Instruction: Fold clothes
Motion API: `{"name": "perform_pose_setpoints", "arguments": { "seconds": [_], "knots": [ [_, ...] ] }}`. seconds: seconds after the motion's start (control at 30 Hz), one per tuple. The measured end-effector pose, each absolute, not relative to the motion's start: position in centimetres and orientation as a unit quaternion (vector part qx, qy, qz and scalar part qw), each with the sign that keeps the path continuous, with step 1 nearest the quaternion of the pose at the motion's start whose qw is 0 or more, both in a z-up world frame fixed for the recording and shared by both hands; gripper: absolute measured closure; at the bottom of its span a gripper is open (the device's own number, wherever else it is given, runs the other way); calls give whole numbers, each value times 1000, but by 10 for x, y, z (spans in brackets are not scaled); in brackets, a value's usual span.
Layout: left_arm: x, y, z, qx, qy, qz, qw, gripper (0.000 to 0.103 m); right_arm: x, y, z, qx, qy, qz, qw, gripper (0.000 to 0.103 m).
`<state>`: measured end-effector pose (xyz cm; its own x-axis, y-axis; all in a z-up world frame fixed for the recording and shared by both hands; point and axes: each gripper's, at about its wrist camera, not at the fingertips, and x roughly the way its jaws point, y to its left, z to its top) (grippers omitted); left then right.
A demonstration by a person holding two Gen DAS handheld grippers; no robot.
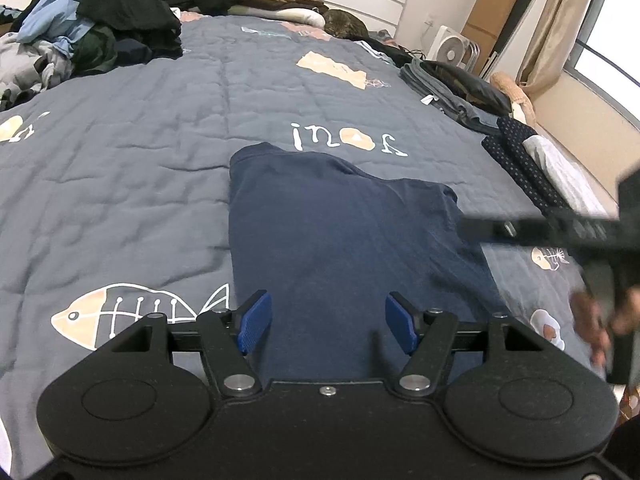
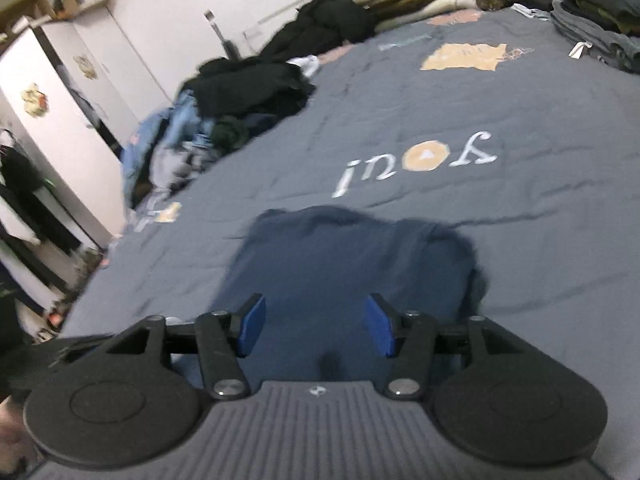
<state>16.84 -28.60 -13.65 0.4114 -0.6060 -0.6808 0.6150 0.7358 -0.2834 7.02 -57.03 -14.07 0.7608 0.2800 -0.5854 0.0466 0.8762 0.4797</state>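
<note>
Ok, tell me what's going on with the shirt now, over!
Left tongs open, right tongs open, nothing held. Blue shirt lying partly folded on the bed. Nothing blocking it.

White lettering printed on the grey-blue quilt (image 1: 160,128), upside down in both wrist views: "you!" (image 1: 350,140), with a tan shape filling the "o". Same word (image 2: 416,168) seen from the right wrist. No other readable text, label, brand or number anywhere.
</note>
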Motion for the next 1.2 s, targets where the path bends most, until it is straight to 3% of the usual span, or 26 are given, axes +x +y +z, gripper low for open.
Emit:
{"name": "perform_pose_setpoints", "arguments": {
  "seconds": [0.3,0.6,1.0,1.2],
  "knots": [
    [160,-281,-139,7,404,-367,838,40,10,-547,-161,295,330,57,895,45],
    [145,-231,-126,-90,409,-361,833,40,-41,-543,-161,316,299,29,900,44],
    [49,-217,-135,157,337,-341,864,40,-94,-520,-151,269,288,-2,919,41],
    [31,-232,-152,224,304,-341,861,40,-112,-509,-150,253,289,-26,923,39]
  ]
}}
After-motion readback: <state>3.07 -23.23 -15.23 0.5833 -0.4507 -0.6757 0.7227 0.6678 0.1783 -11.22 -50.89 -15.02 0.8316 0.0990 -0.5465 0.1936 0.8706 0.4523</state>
